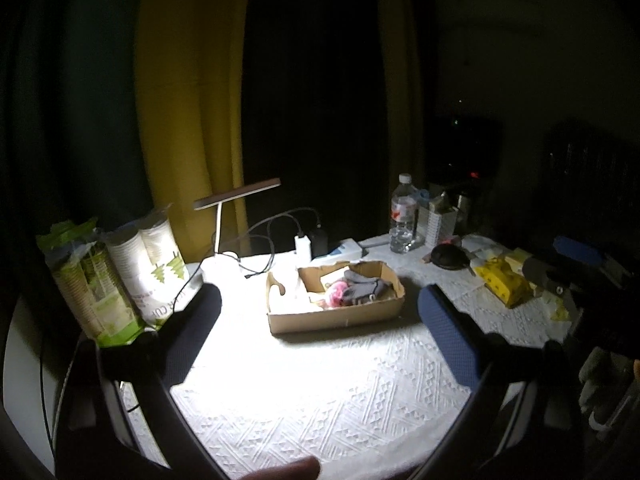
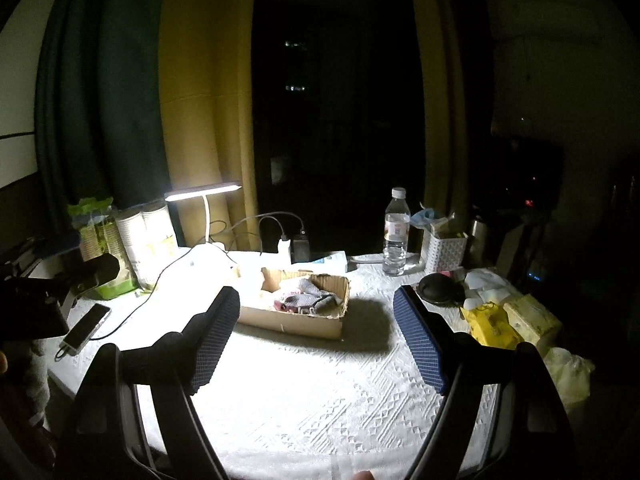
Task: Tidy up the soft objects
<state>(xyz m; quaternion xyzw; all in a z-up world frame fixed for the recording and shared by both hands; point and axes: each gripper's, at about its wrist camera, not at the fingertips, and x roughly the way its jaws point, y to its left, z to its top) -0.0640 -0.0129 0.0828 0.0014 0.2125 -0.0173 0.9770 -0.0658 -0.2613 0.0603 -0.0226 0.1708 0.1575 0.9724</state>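
Observation:
A shallow cardboard box (image 1: 336, 316) sits mid-table under a desk lamp; it also shows in the right wrist view (image 2: 292, 322). Inside lie a pink soft item (image 1: 336, 293) and grey cloth pieces (image 1: 366, 288), seen again as grey cloth (image 2: 308, 300) in the right wrist view. My left gripper (image 1: 320, 300) is open and empty, held above the tablecloth in front of the box. My right gripper (image 2: 316, 300) is open and empty, also short of the box. The right gripper's body (image 1: 576, 276) shows at the right of the left view.
White patterned tablecloth (image 1: 320, 380). Paper-cup packs (image 1: 120, 272) at left, lamp (image 1: 236, 196), chargers and cables behind the box, water bottle (image 1: 403, 216), black round case (image 1: 450, 256), yellow packet (image 1: 506, 284), phone (image 2: 86, 330) at the left edge, white basket (image 2: 444, 250).

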